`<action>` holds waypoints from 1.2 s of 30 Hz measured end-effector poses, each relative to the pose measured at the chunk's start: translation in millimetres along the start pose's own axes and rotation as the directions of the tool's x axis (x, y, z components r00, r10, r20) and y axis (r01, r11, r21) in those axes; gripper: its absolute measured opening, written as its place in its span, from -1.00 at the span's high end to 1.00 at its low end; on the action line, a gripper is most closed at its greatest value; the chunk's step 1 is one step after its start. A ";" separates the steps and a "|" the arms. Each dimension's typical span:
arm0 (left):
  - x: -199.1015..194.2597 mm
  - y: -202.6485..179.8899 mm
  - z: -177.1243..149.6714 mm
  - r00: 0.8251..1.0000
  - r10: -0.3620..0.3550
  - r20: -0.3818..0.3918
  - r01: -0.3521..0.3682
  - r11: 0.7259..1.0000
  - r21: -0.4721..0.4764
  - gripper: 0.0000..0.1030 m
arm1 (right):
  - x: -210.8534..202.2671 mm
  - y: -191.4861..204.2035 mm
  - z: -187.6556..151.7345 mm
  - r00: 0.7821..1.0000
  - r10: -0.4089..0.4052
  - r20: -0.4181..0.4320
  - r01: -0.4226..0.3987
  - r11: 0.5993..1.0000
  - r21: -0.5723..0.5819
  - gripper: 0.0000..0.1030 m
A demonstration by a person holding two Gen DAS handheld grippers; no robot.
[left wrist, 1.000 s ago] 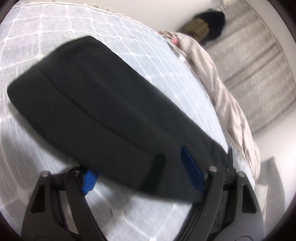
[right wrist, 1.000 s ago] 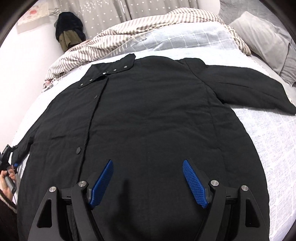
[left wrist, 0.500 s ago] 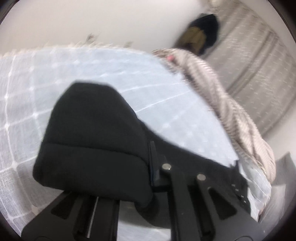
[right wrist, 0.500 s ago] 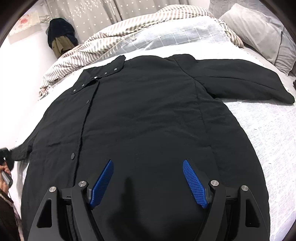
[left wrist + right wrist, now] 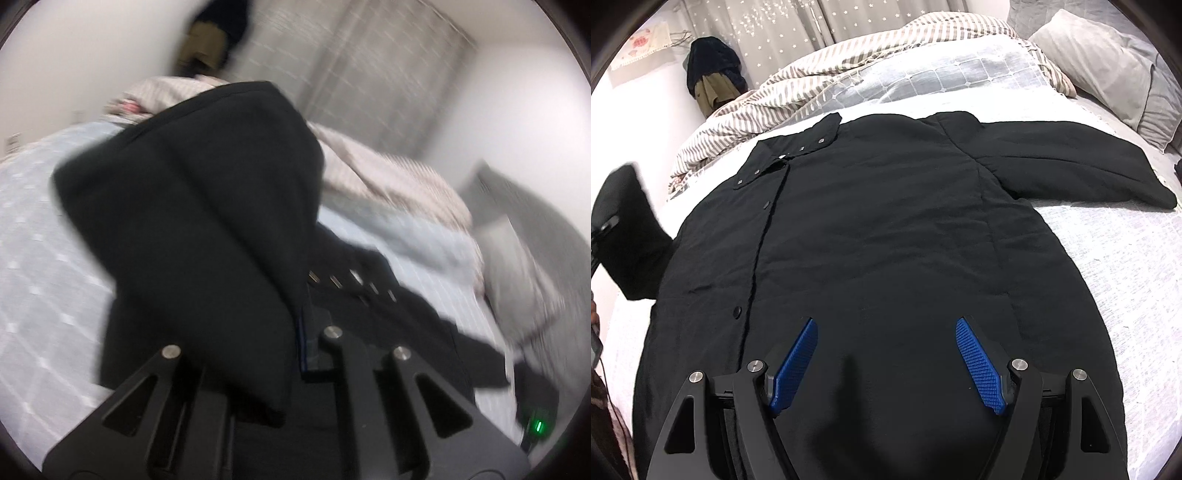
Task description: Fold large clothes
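At far left the left gripper (image 5: 295, 347) is clenched on the left sleeve (image 5: 207, 221) of the black coat (image 5: 871, 251), the cuff lifted off the pale blue quilted bedspread (image 5: 40, 258) — in the right wrist view that raised sleeve (image 5: 628, 236) stands at the frame's left edge. The coat lies face up and flat across the bed, snaps along its placket. The right gripper (image 5: 886, 365) hovers over the hem, blue pads (image 5: 979, 365) spread wide, grasping nothing. The right sleeve (image 5: 1071, 162) stretches out toward a grey pillow (image 5: 1108, 62).

Black sleeve (image 5: 207, 229) hides the left gripper's (image 5: 295, 332) fingertips.
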State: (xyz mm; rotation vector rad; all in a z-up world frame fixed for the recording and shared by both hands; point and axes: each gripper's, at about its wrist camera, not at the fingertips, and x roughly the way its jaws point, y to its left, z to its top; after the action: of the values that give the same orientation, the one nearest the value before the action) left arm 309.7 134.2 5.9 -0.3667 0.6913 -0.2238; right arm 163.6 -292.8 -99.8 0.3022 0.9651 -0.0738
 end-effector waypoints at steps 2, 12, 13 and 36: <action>17.4 -21.3 -20.3 0.997 -0.029 -0.072 0.035 0.996 0.078 0.78 | 0.1 0.5 0.3 1.000 -0.008 0.001 0.008 1.000 -0.003 -0.53; 67.5 -51.4 -101.1 0.921 0.019 -0.390 0.095 0.958 0.272 -0.03 | 1.4 1.1 0.3 1.000 -0.010 -0.007 0.010 1.000 -0.017 -0.53; 57.3 -50.3 -97.7 0.923 -0.015 -0.384 0.117 0.962 0.245 -0.36 | 1.6 1.0 0.5 1.000 -0.012 -0.007 0.012 1.000 -0.018 -0.53; -15.7 83.8 -26.6 0.993 0.121 -0.002 -0.121 0.991 -0.057 -0.31 | 88.1 111.6 27.5 0.774 0.576 -0.265 -0.540 0.818 0.199 -0.33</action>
State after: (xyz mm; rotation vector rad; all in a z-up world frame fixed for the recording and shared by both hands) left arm 287.2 209.0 -37.6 -0.3782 0.7167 -0.0889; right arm 257.7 -187.7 -132.7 0.7156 1.1539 0.4879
